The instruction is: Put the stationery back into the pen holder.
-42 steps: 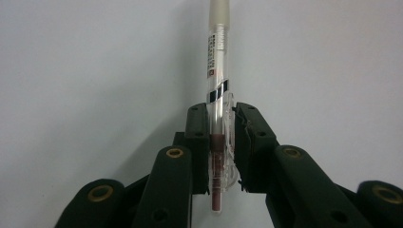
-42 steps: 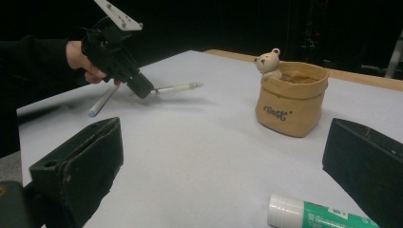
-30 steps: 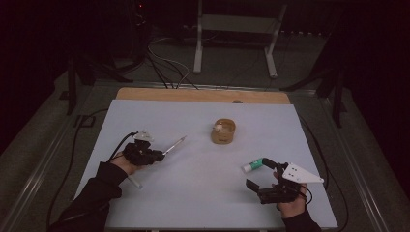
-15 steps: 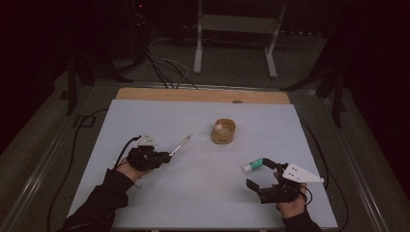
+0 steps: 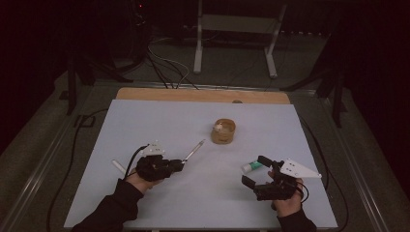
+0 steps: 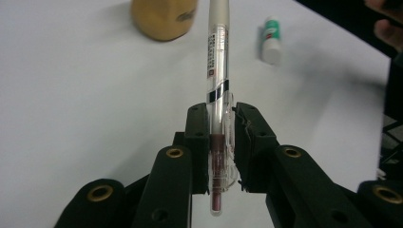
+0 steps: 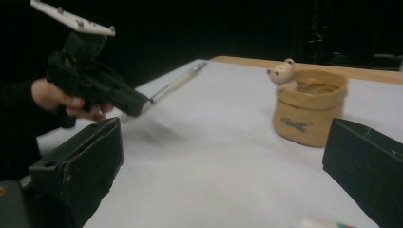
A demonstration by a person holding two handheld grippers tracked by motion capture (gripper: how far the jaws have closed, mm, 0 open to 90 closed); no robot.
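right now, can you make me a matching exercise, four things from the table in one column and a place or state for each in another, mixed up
Things:
1. pen
2. tan pot
3. green-capped tube
4. right tool

States:
A. open, holding nothing
B. clamped in the left tool, tip raised toward the pot
C. stands mid-table with a small bear figure at its rim
D. lies flat on the white table just ahead of the right tool

Pairs: 1-B, 2-C, 3-D, 4-A
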